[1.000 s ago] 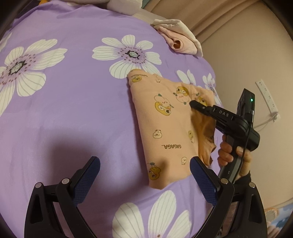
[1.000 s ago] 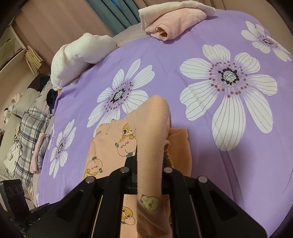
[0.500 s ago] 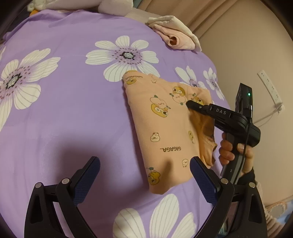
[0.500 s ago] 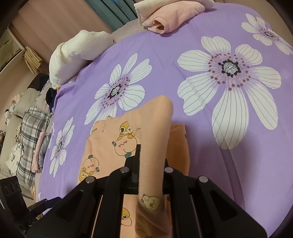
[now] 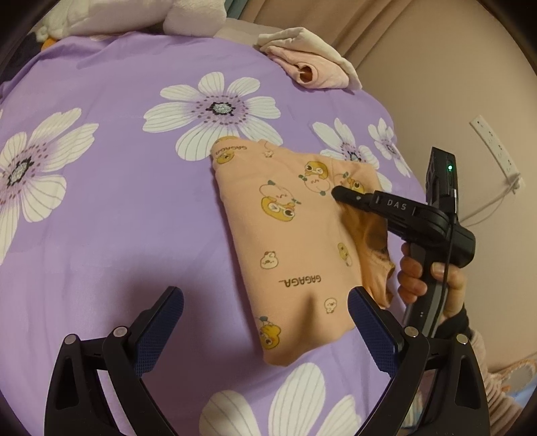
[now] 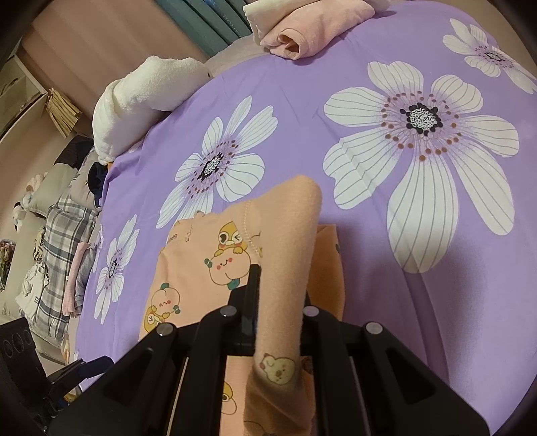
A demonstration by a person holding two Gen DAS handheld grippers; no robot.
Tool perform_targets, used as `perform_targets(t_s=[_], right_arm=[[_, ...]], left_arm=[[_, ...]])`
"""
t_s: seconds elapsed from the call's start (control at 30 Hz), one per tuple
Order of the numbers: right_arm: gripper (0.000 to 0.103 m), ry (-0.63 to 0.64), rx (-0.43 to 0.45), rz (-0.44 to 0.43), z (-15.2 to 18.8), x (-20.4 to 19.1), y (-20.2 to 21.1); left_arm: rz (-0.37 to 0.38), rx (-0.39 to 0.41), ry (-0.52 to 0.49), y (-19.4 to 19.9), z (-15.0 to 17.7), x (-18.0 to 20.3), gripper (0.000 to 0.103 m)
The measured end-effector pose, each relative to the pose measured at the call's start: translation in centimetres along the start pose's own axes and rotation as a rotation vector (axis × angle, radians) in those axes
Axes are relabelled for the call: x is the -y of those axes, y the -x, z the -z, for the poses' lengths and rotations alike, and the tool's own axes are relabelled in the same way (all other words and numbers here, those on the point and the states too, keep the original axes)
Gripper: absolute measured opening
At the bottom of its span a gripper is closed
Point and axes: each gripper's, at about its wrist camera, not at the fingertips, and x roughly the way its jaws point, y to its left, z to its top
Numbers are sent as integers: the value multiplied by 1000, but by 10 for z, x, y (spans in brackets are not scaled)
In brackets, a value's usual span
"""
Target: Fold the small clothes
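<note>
- Carrying a pinched flap of the shirt (image 5: 292, 234) across the bed (image 5: 117, 218), the right gripper (image 5: 339, 194) has crept inward; jaws clamp it.
- Left gripper (image 5: 265, 318) has backed off slightly, jaws wide, empty.
- Shirt lies near the bed's right edge; fold half made.

Left wrist view: the printed garment (image 5: 288, 241) lies on the flowered bedsheet (image 5: 117, 208), right of centre. A folded pile of clothes (image 5: 310, 63) sits at the far right edge of the bed, with a plush toy (image 5: 134, 16) along the far edge to its left. The right gripper (image 5: 339, 194) reaches in from the right over the garment's right edge; the left gripper (image 5: 265, 313) is nearest, over the garment's near corner.
</note>
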Motion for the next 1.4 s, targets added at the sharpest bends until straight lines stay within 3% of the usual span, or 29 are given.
perform_targets(t_s=[0.43, 0.53, 0.67, 0.87, 0.97, 1.03, 1.17, 1.27, 1.4], right_arm=[[15, 1, -25, -27, -2, 6, -1], [21, -39, -17, -68, -6, 12, 2], [38, -111, -17, -184, -18, 20, 3], [38, -137, -77, -217, -27, 21, -11], [38, -165, -35, -284, -30, 23, -4], [38, -177, 42, -339, -34, 23, 8], [38, -183, 162, -367, -39, 23, 32], [38, -155, 203, -328, -38, 20, 50], [38, -42, 192, -225, -29, 4, 64]], left_arm=[[-56, 44, -130, -9, -13, 31, 97], [-60, 42, -174, -15, -13, 39, 97], [-56, 13, -212, -28, -11, 46, 96], [-73, -31, -212, -41, -7, 45, 96], [-74, -52, -204, -45, -6, 43, 96], [-76, -60, -199, -47, -6, 41, 96], [-76, -73, -183, -50, -6, 39, 96], [-76, -83, -172, -53, -5, 37, 96], [-77, -91, -166, -55, -4, 37, 96]])
